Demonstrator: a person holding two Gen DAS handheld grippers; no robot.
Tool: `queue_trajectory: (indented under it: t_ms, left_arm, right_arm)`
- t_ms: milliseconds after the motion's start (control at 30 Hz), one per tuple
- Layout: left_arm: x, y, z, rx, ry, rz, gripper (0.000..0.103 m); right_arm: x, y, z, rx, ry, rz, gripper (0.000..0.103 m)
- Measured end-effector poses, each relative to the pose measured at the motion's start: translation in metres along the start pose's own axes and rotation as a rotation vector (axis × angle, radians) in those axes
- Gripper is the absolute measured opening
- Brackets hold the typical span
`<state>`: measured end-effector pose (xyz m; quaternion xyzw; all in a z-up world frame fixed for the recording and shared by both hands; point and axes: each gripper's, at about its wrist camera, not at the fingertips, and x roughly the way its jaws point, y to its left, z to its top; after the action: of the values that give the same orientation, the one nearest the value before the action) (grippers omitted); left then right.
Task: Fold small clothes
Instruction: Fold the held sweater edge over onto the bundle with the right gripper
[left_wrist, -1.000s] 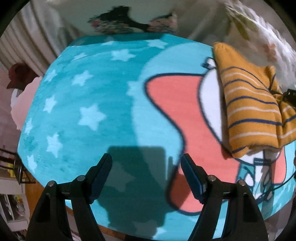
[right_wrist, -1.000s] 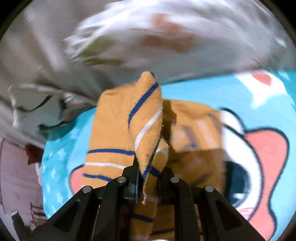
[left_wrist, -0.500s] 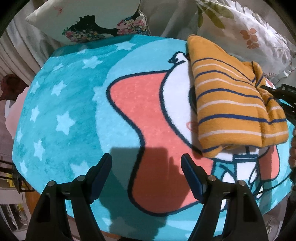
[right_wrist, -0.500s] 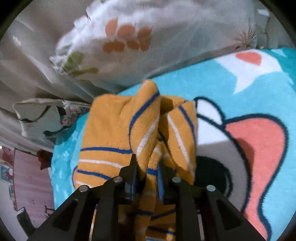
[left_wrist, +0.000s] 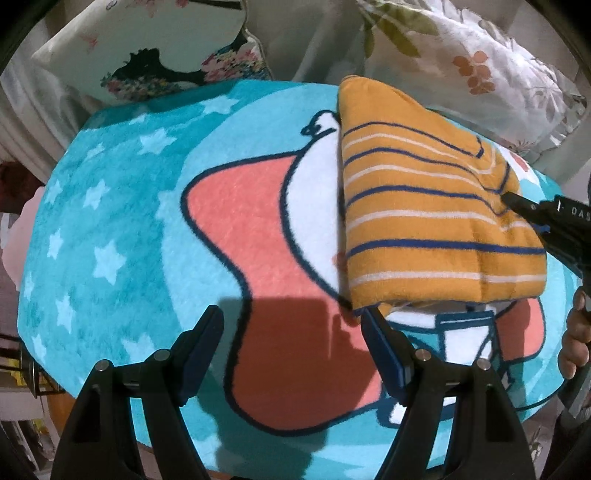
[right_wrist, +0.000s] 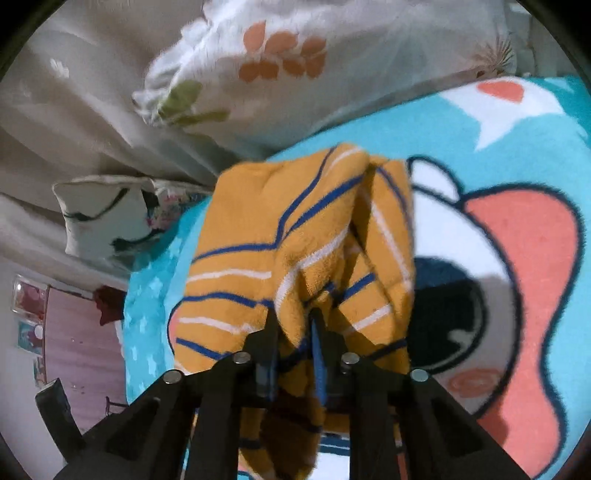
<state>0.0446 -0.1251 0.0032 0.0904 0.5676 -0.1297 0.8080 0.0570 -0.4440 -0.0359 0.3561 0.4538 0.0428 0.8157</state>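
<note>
A small mustard garment (left_wrist: 424, 221) with navy and white stripes lies folded on the right part of a teal cartoon blanket (left_wrist: 122, 221). My left gripper (left_wrist: 291, 332) hangs open above the blanket with nothing between its fingers. Its right finger (left_wrist: 380, 339) sits just at the garment's near left corner. My right gripper (right_wrist: 295, 321) has its jaws closing on a bunched fold of the mustard garment (right_wrist: 295, 236), and the pads press the cloth. In the left wrist view the right gripper (left_wrist: 517, 203) meets the garment's right edge.
Floral pillows (left_wrist: 480, 74) and a white printed cushion (left_wrist: 147, 48) line the far side of the blanket. A person's hand (left_wrist: 576, 332) shows at the right edge. The blanket drops off at its near and left edges (left_wrist: 44, 332).
The left gripper has moved right, toward the garment, still open. The right gripper has lowered its pinched fold onto the garment, which now looks flatter.
</note>
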Motion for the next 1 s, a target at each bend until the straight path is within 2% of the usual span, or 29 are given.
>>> queue_trajectory:
  t_ms: [100,200,400,533,600,667,700,733,867,967,1000]
  left_arm:
    - [-0.002,0.003,0.004,-0.020,-0.004,-0.023,0.076]
    - [0.002,-0.001,0.010,-0.031,0.006,-0.059,0.076]
    - [0.012,-0.008,0.036,-0.040,-0.029,-0.115,0.076]
    - [0.020,0.001,0.062,-0.061,-0.070,-0.159,0.077]
    - [0.026,0.005,0.074,-0.060,-0.085,-0.184,0.084]
    - [0.037,0.007,0.085,-0.060,-0.084,-0.237,0.085]
    - [0.044,0.008,0.091,-0.066,-0.076,-0.283,0.085]
    - [0.050,0.007,0.095,-0.070,-0.066,-0.320,0.085]
    - [0.082,-0.006,0.111,-0.058,0.001,-0.431,0.089]
    - [0.105,-0.016,0.119,-0.090,0.081,-0.525,0.090]
    - [0.110,-0.020,0.119,-0.097,0.104,-0.551,0.089]
  right_arm:
    - [-0.018,-0.010,0.003,-0.022,-0.028,-0.083,0.008]
    - [-0.015,-0.028,0.002,0.010,-0.013,-0.158,0.008]
    - [0.003,-0.034,0.001,0.015,0.034,-0.167,0.011]
    - [-0.001,-0.043,0.002,0.039,0.035,-0.149,0.025]
    - [-0.016,-0.044,0.002,0.046,-0.012,-0.103,0.026]
    - [-0.031,-0.042,0.004,0.042,-0.076,-0.083,0.042]
    - [-0.035,-0.042,0.007,0.039,-0.094,-0.083,0.059]
    - [-0.035,-0.041,0.011,0.035,-0.101,-0.088,0.068]
    - [-0.007,-0.042,0.029,0.028,-0.043,-0.094,0.068]
    - [0.018,-0.046,0.037,0.036,-0.004,-0.112,0.068]
    - [0.024,-0.047,0.038,0.050,0.005,-0.089,0.063]
